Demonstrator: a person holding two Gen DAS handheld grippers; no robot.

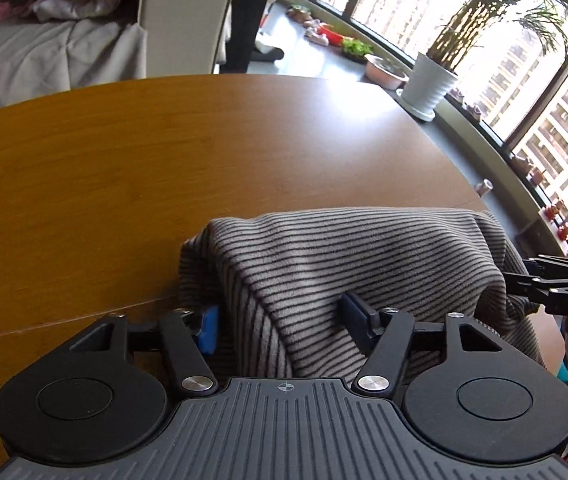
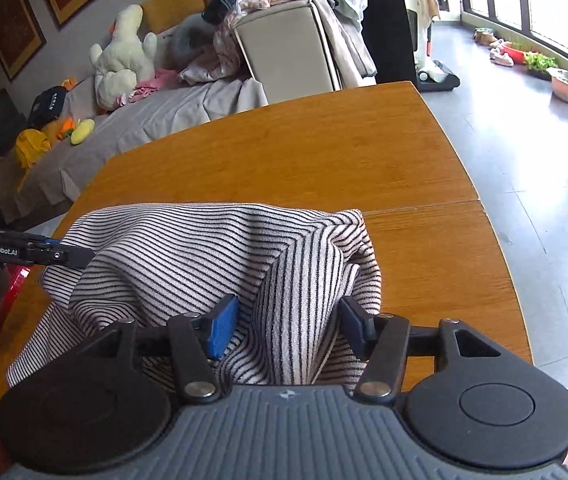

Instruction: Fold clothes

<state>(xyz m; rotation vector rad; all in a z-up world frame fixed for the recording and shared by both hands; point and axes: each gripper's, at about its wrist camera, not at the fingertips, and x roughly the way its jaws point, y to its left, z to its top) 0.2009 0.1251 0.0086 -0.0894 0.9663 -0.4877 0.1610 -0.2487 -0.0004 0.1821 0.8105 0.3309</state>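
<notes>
A grey-and-black striped garment lies bunched on the wooden table near its front edge. My left gripper is open, its blue pads wide apart with a raised fold of the garment between them. The right gripper shows at the garment's right end. In the right wrist view the same striped garment has a fold standing between the spread pads of my open right gripper. The left gripper reaches in at the garment's left end.
Bare wooden table stretches beyond the garment. Behind it stand a beige chair draped with clothes and a bed with plush toys. A potted plant and small pots line the window to the right.
</notes>
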